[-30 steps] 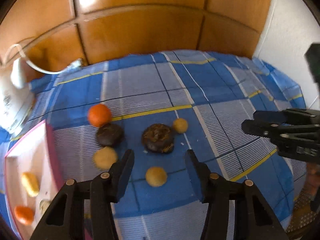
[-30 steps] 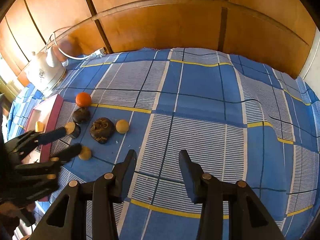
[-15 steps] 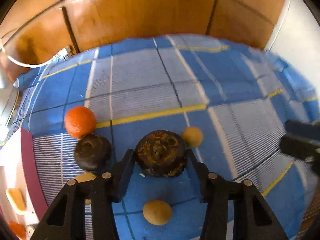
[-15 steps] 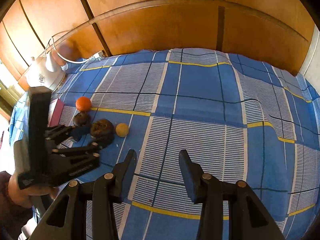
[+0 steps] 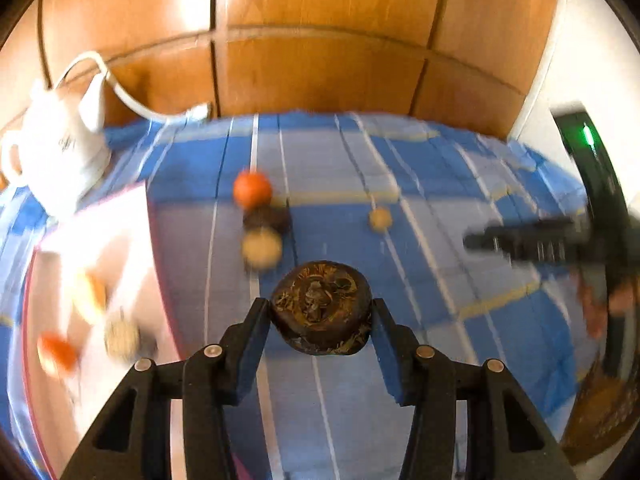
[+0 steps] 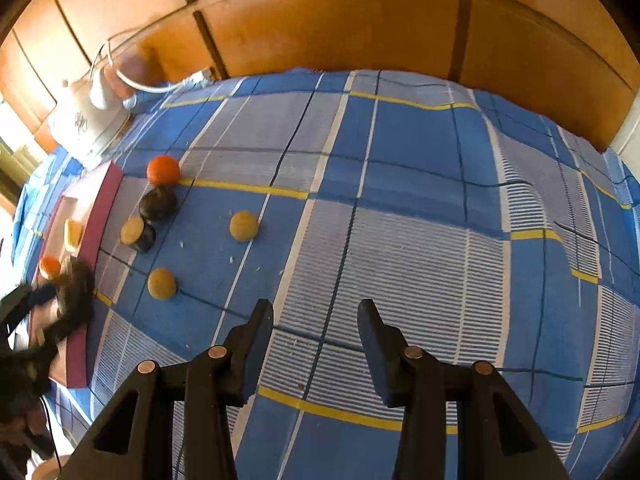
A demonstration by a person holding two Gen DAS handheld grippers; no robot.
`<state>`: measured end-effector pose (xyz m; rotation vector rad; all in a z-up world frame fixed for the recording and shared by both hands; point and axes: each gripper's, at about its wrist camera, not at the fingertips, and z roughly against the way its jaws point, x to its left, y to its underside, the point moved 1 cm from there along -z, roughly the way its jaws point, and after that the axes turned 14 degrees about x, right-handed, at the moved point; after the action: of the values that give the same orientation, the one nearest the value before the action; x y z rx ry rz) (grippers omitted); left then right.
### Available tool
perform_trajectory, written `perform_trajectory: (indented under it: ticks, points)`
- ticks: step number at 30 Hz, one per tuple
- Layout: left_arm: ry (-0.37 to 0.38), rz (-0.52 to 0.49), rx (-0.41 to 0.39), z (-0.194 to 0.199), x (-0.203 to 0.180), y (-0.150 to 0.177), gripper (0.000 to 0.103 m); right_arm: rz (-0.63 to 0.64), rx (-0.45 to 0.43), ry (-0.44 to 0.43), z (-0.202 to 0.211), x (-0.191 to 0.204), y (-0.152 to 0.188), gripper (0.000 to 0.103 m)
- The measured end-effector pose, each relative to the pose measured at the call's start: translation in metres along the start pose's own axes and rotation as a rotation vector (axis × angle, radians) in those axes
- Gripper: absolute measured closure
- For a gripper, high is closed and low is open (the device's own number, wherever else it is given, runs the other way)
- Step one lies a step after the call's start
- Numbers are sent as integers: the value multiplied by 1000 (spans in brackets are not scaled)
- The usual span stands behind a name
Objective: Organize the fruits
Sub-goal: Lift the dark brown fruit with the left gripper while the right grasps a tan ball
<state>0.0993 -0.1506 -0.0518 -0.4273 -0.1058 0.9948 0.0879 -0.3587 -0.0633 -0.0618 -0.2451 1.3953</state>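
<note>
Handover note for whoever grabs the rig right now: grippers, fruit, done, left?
Left hand-held gripper: shut on the dark wrinkled fruit, held above the cloth near the pink tray.
Right hand-held gripper: open, nothing between the jaws, over bare cloth.
Done: tray holds an orange fruit and a yellow piece; other contents are blurred.
Left: set the held fruit in the tray, then the orange, dark round fruit and three yellow balls on the cloth.

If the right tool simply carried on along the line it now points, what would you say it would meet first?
Most likely just the blue checked cloth. The right tool is open and empty, and no fruit lies straight ahead; the nearest tan fruit sits off to the left of that line, though depth is hard to judge.
</note>
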Motion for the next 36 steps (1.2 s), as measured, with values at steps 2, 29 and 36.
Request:
perform_trajectory:
  ticks: [2,29,36]
  points:
    - [-6,4,21,-6,-5,22,52,22,17,10,-5,4,1,59]
    - [-69,-46,-26,-26,-29,76,52,349,53,-46,-39,122,-28,59]
    - [-67,-42,-30,-26,-30,76,52,386,97,-2,-56,131,-27,77]
